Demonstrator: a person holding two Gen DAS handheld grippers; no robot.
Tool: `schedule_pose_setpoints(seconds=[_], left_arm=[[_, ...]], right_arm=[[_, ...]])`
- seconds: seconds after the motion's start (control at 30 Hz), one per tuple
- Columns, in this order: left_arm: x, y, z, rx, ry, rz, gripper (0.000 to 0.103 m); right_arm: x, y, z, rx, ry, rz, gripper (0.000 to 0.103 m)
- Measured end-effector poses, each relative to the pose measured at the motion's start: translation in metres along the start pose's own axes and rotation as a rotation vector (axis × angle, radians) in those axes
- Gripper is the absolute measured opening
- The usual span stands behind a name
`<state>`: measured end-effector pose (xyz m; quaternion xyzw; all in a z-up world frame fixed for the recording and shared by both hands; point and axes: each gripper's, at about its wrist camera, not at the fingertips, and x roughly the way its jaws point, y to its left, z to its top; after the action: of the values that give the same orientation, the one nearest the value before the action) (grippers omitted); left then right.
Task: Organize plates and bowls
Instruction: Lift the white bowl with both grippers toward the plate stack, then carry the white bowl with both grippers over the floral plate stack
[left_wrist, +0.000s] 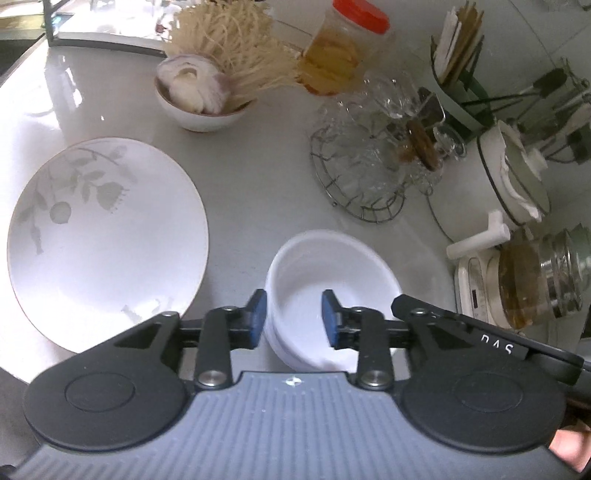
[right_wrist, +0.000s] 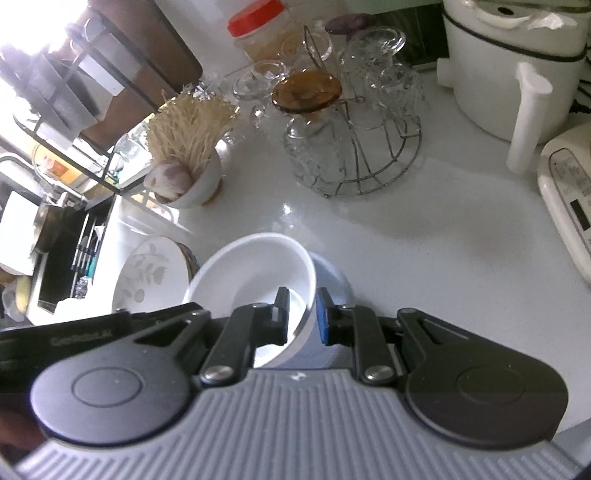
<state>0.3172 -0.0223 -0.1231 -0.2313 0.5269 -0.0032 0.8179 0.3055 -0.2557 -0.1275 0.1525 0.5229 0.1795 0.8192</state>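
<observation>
Left wrist view: the left gripper (left_wrist: 293, 315) stands with its jaws parted over the near rim of a stack of white bowls (left_wrist: 332, 280) on the white counter (left_wrist: 258, 177), one blue pad outside the wall and one above the hollow, neither pressing on it. Just left of the stack lies a flower-patterned plate (left_wrist: 107, 236); beyond the stack sits a small bowl of garlic and dry noodles (left_wrist: 203, 99), and beyond and to the right of the stack a wire rack of upturned glasses (left_wrist: 365, 173). A red-lidded jar (left_wrist: 347, 48) stands behind the rack.

Right wrist view: the right gripper (right_wrist: 302, 315) pinches the rim of a white bowl (right_wrist: 255, 269), one finger inside and one outside, holding it tilted above the stack, whose edge shows just right of it. The plate appears at the bowl's left. A white cooker (right_wrist: 517, 70) and a pale appliance (right_wrist: 569, 199) stand well to the right of the stack.
</observation>
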Motion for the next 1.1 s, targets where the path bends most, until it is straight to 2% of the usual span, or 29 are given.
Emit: schedule_pose_setpoints(seconds=[0.03,0.07,0.1,0.13,0.37,0.53,0.83,0.97,1.1], left_arm=[[-0.001,0.001,0.0,-0.004,-0.004,0.002,0.043],[-0.001,0.002,0.0,-0.007,-0.004,0.007,0.044],[-0.002,0.003,0.001,-0.012,-0.005,0.012,0.044],[-0.002,0.004,0.001,-0.017,-0.006,0.013,0.045],[0.006,0.005,0.004,-0.028,0.025,0.017,0.047],[0.004,-0.006,0.001,-0.002,-0.003,0.041,0.047],[0.02,-0.01,-0.017,-0.101,-0.048,0.123,0.047],[0.024,-0.013,-0.028,-0.138,-0.058,0.092,0.047],[0.035,-0.009,-0.037,-0.155,-0.058,0.113,0.047]], right_arm=[[-0.001,-0.001,0.001,0.003,-0.002,-0.004,0.029],[-0.001,-0.001,0.001,0.006,-0.005,-0.006,0.044],[-0.002,-0.002,0.002,0.011,-0.006,-0.008,0.049],[-0.002,-0.003,0.002,0.014,-0.004,-0.012,0.051],[0.002,-0.017,0.01,0.058,0.007,-0.017,0.051],[0.003,-0.03,0.018,0.059,0.0,0.047,0.051],[0.017,-0.044,0.022,-0.022,0.075,0.138,0.051],[0.022,-0.048,0.024,-0.039,0.092,0.161,0.051],[0.033,-0.052,0.024,-0.028,0.111,0.176,0.05]])
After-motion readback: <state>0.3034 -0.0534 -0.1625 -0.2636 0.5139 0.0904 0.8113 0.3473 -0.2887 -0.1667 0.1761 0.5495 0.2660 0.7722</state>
